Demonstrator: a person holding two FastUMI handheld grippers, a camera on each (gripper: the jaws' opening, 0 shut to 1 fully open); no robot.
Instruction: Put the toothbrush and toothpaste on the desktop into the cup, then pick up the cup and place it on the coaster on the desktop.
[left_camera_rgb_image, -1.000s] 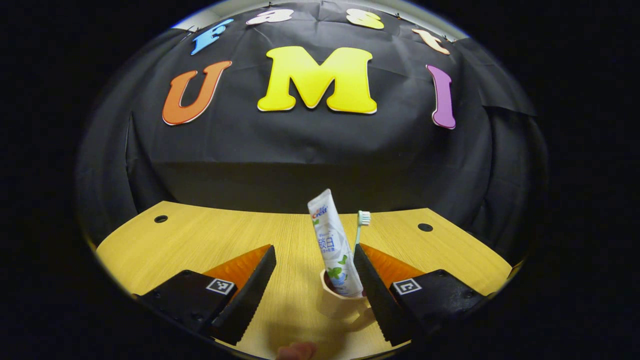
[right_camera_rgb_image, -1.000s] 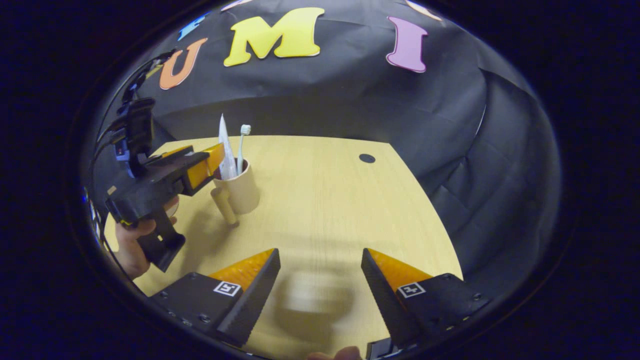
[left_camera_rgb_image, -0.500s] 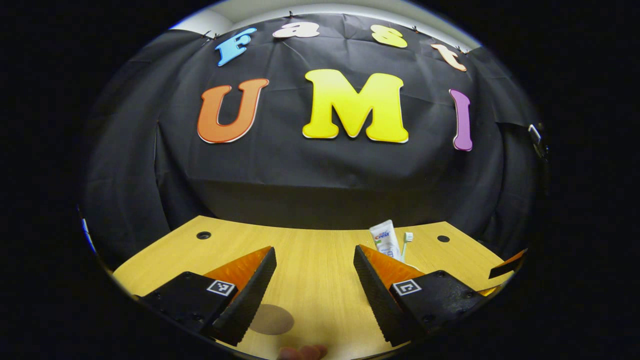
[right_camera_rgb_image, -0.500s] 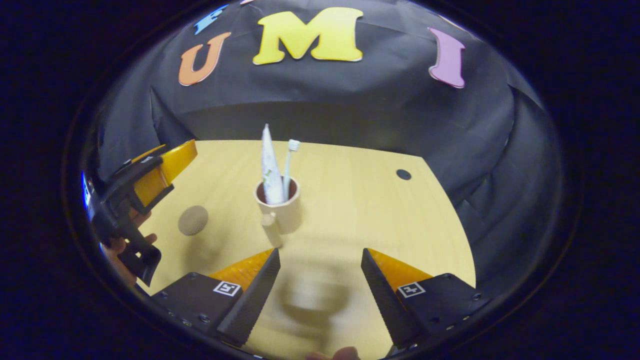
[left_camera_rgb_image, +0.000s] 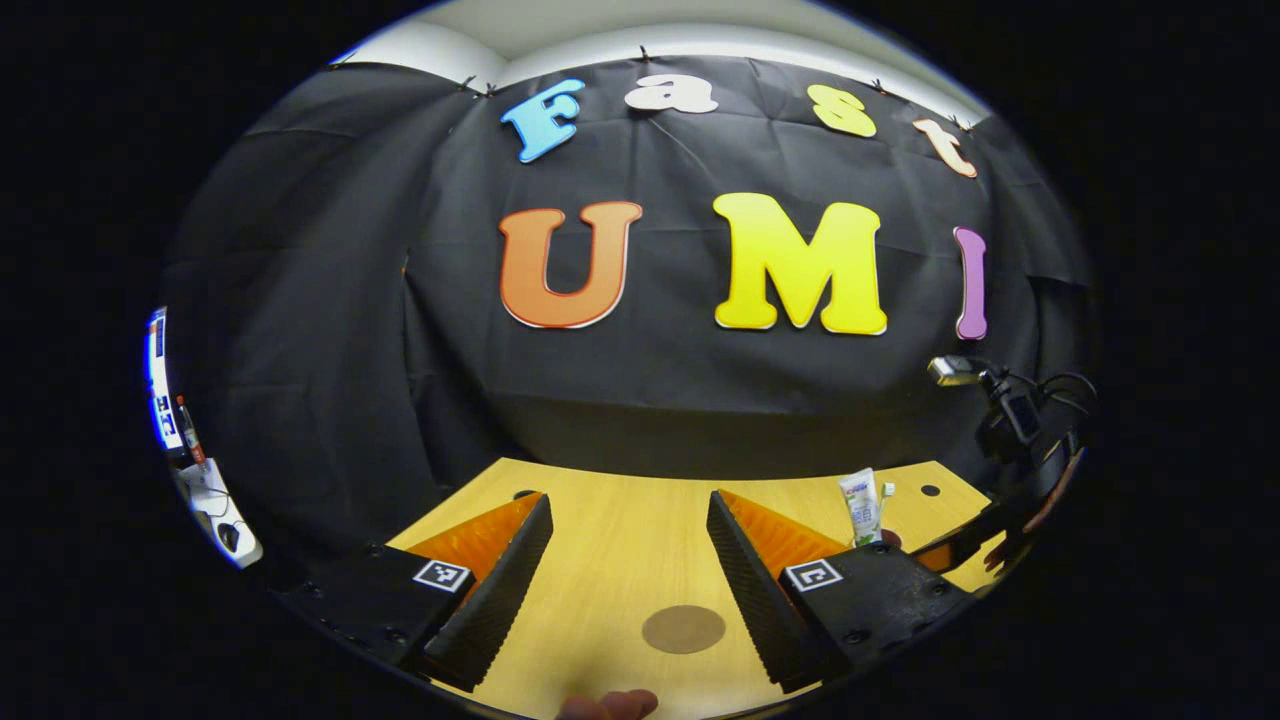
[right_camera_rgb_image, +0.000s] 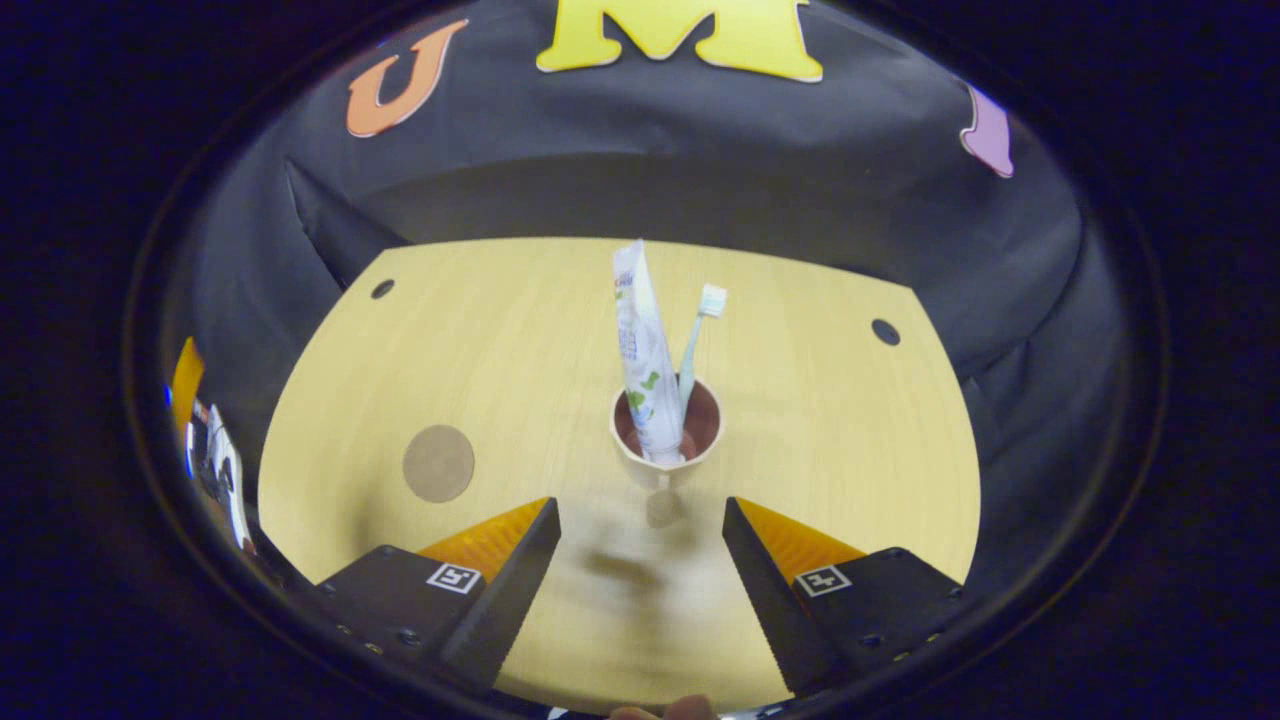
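Observation:
A beige cup (right_camera_rgb_image: 666, 447) stands upright on the wooden desktop (right_camera_rgb_image: 500, 330), its handle (right_camera_rgb_image: 660, 506) pointing toward my right gripper (right_camera_rgb_image: 640, 565). A white toothpaste tube (right_camera_rgb_image: 643, 365) and a pale green toothbrush (right_camera_rgb_image: 698, 335) stand in it. The right gripper is open, just short of the cup, with the handle in line with the gap between its fingers. A round brown coaster (right_camera_rgb_image: 438, 463) lies to the cup's left. My left gripper (left_camera_rgb_image: 628, 565) is open above the desktop (left_camera_rgb_image: 620, 510), with the coaster (left_camera_rgb_image: 683, 629) just ahead of its fingers. The toothpaste (left_camera_rgb_image: 861, 505) shows far right.
Two dark cable holes (right_camera_rgb_image: 382, 289) (right_camera_rgb_image: 884, 332) sit near the desk's far corners. The booth's black cloth wall closes off the back and sides. In the left gripper view a hand (left_camera_rgb_image: 1000, 550) holds the other gripper at the far right.
My left gripper has drawn away from the cup to the left and now faces the coaster. My right gripper has swung round and closer, so the cup sits centred ahead of it.

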